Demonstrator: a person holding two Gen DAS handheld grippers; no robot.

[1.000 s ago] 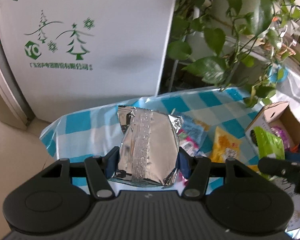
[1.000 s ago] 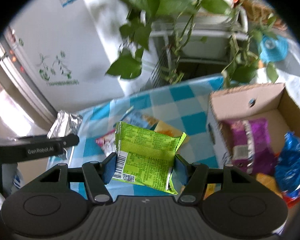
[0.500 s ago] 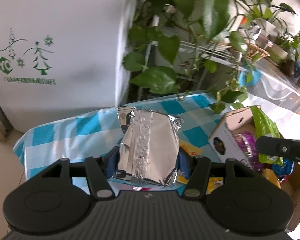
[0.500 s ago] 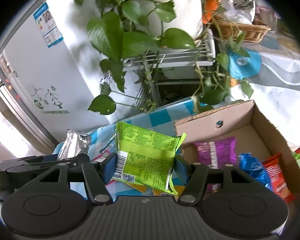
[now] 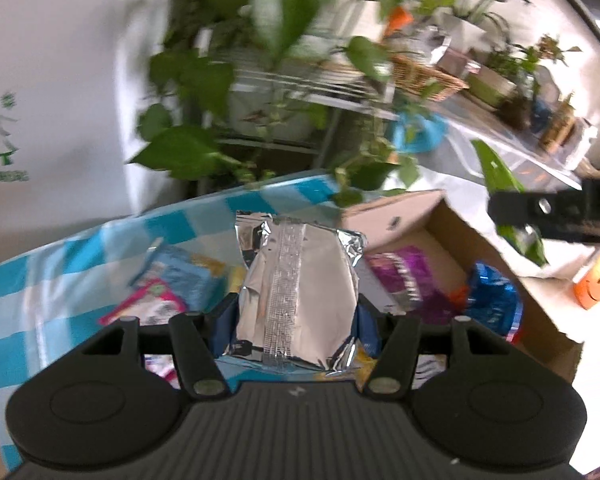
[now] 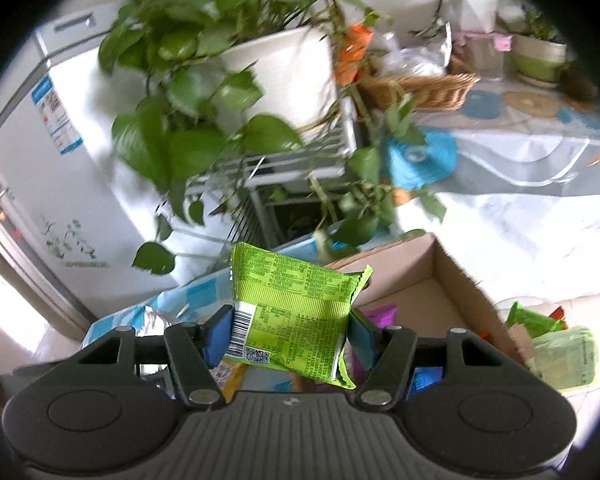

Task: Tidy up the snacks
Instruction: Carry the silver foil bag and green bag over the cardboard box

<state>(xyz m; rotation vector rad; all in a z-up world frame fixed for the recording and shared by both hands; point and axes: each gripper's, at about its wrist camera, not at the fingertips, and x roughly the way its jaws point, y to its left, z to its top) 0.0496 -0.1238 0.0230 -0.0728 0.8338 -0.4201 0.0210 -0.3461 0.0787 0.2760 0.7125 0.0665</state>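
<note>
My left gripper (image 5: 296, 320) clenches a silver packet (image 5: 298, 284), my right gripper (image 6: 290, 334) a green packet (image 6: 292, 316); the cardboard box (image 5: 440, 216) holds several snacks, others wait on the bench (image 5: 60, 248).

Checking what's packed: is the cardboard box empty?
No, the cardboard box already holds a purple packet and a blue packet.

Silver foil packet (image 5: 298, 292), lime-green packet (image 6: 296, 312), blue-and-white checked tablecloth (image 5: 60, 264).
</note>
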